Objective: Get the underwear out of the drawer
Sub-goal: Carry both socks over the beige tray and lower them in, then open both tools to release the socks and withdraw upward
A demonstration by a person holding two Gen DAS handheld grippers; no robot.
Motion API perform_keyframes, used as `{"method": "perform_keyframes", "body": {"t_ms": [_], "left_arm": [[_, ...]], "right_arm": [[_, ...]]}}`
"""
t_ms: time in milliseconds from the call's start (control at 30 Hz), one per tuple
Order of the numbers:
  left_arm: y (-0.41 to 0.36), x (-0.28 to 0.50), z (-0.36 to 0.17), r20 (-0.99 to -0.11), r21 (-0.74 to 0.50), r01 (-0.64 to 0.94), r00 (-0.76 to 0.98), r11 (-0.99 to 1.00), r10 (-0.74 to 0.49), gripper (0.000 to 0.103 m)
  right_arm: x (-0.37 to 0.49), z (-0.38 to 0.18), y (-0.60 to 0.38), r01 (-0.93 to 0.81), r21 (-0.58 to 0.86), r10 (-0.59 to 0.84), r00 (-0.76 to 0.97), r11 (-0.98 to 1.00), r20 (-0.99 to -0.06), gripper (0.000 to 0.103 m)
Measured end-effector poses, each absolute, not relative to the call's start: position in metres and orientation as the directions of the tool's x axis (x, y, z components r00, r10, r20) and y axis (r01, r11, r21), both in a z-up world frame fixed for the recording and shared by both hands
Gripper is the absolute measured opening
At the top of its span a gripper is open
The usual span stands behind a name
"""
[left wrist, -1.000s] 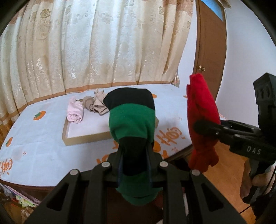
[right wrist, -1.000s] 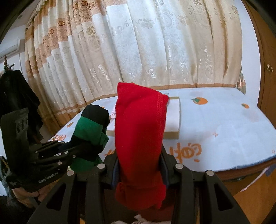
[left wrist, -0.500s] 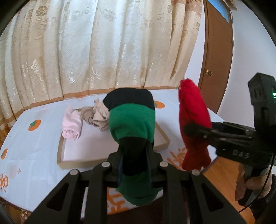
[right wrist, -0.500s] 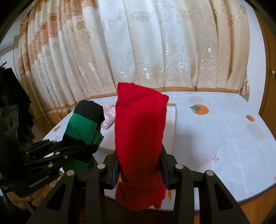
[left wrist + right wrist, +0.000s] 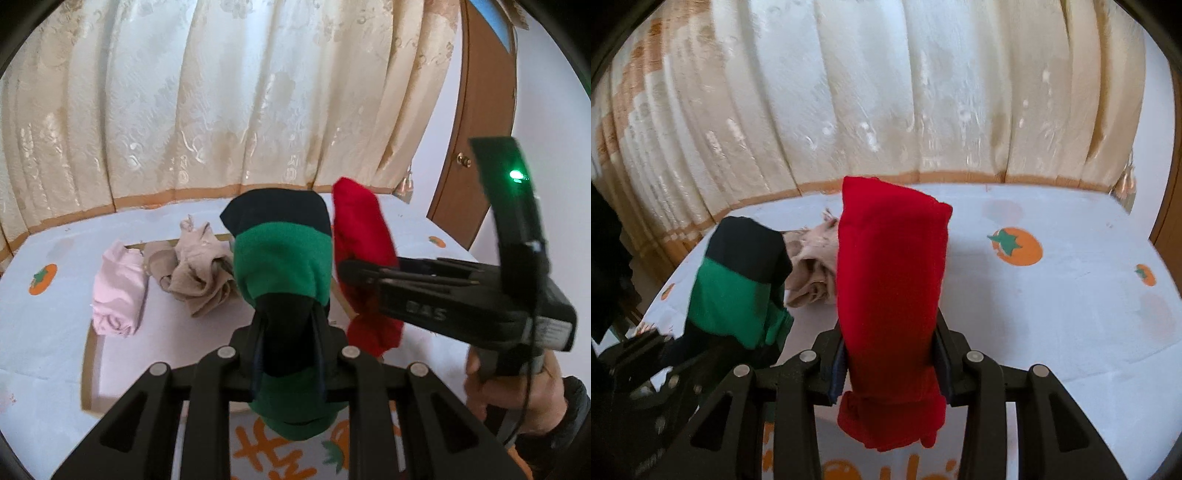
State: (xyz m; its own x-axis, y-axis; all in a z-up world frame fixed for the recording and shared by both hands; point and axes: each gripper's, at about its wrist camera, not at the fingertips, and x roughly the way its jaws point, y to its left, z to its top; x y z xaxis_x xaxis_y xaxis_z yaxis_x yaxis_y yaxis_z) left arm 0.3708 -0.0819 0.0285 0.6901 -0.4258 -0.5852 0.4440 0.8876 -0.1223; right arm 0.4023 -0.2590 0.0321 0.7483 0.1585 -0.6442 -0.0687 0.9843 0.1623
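My left gripper [image 5: 288, 325] is shut on a folded green and black underwear [image 5: 282, 262] and holds it upright above the table. My right gripper [image 5: 888, 354] is shut on a folded red underwear [image 5: 892, 280], also held upright. The red piece [image 5: 364, 240] and the right gripper [image 5: 354, 271] show at the right of the left wrist view; the green and black piece [image 5: 738, 284] shows at the left of the right wrist view. A pink folded piece [image 5: 116, 291] and a crumpled beige piece [image 5: 199, 273] lie on a flat white board [image 5: 173, 343].
The table carries a pale cloth with orange fruit prints [image 5: 1015, 245]. Cream curtains [image 5: 221, 99] hang behind it. A brown door [image 5: 476, 147] stands at the right. A hand [image 5: 517, 391] grips the right tool.
Both grippers have moved forward over the table with their pieces still held. The white board and the clothes on it now lie closer below them.
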Motion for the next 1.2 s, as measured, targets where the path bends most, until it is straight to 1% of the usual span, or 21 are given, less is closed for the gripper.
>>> {"method": "perform_keyframes", "body": {"t_ms": [100,233,433,767,833,1000,1033,1067,1133,1200], "left_arm": [[-0.090,0.389,0.020,-0.614,-0.149,0.437,0.662,0.887,-0.429,0.020],[-0.099,0.408,0.004,-0.652,-0.139,0.412,0.646,0.900,-0.396,0.020],[-0.100,0.430,-0.013,-0.701,-0.146,0.373,0.615,0.916,-0.362,0.020],[-0.110,0.452,-0.026,-0.734,-0.105,0.343,0.607,0.933,-0.306,0.020],[-0.112,0.455,-0.029,-0.740,-0.097,0.336,0.606,0.937,-0.293,0.020],[-0.116,0.460,-0.034,-0.750,-0.072,0.323,0.606,0.944,-0.265,0.020],[-0.117,0.461,-0.036,-0.751,-0.065,0.319,0.608,0.946,-0.257,0.021],[-0.118,0.463,-0.037,-0.753,-0.059,0.315,0.609,0.947,-0.249,0.025],[-0.120,0.463,-0.036,-0.750,-0.057,0.305,0.615,0.951,-0.243,0.029],[-0.118,0.462,-0.033,-0.752,-0.069,0.292,0.613,0.954,-0.242,0.045]], "right_arm": [[0.427,0.023,-0.261,-0.050,0.136,0.129,0.729,0.990,-0.672,0.042],[0.456,0.013,-0.260,-0.041,0.138,0.128,0.694,0.990,-0.708,0.042],[0.485,0.001,-0.252,-0.024,0.127,0.111,0.669,0.992,-0.735,0.042],[0.525,-0.032,-0.255,0.036,0.178,0.123,0.588,0.983,-0.799,0.042],[0.528,-0.037,-0.258,0.034,0.192,0.137,0.582,0.981,-0.801,0.042],[0.534,-0.040,-0.256,0.031,0.175,0.125,0.577,0.984,-0.807,0.042],[0.536,-0.040,-0.256,0.028,0.175,0.128,0.573,0.984,-0.809,0.042],[0.537,-0.041,-0.256,0.025,0.177,0.131,0.570,0.984,-0.811,0.043],[0.535,-0.041,-0.256,0.020,0.191,0.145,0.576,0.981,-0.804,0.045],[0.534,-0.041,-0.259,0.004,0.223,0.180,0.574,0.975,-0.799,0.049]]}}
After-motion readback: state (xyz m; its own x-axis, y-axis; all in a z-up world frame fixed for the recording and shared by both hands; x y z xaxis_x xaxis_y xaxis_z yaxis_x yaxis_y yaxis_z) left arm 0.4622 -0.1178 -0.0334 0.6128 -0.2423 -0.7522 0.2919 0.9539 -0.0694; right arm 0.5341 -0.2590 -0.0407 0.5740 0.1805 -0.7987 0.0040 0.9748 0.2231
